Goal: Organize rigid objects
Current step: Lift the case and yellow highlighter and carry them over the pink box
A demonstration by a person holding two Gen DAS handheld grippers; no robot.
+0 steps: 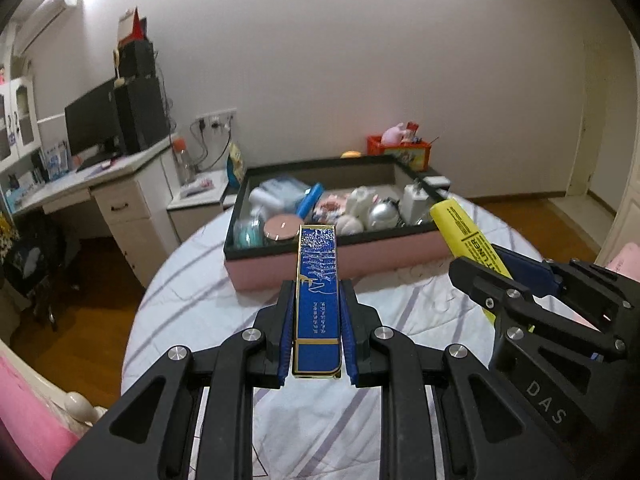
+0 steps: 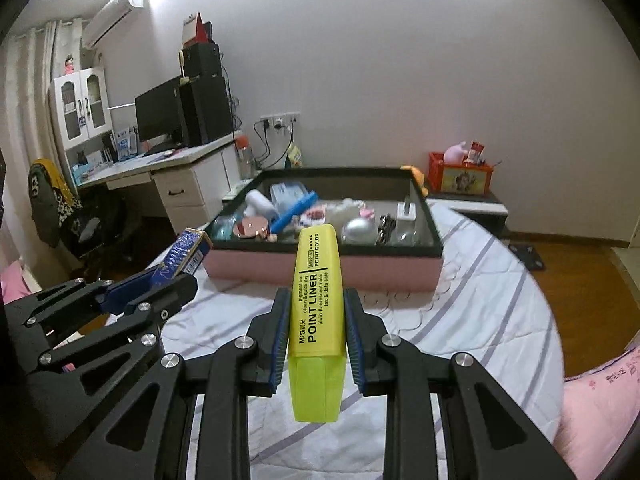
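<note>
Your left gripper (image 1: 316, 300) is clamped on a blue and gold rectangular case (image 1: 317, 300), its pads pressed against both long sides, the case pointing forward above the striped sheet (image 1: 192, 292). Your right gripper (image 2: 317, 312) is closed on a yellow highlighter (image 2: 318, 304) marked POINT LINER, held at mid-body with the translucent cap end toward you. Both items are lifted clear of the sheet, side by side, short of the pink tray (image 2: 320, 268) with the black rim. That tray already holds a silver dome, a white charger, a blue tube and other small goods.
</note>
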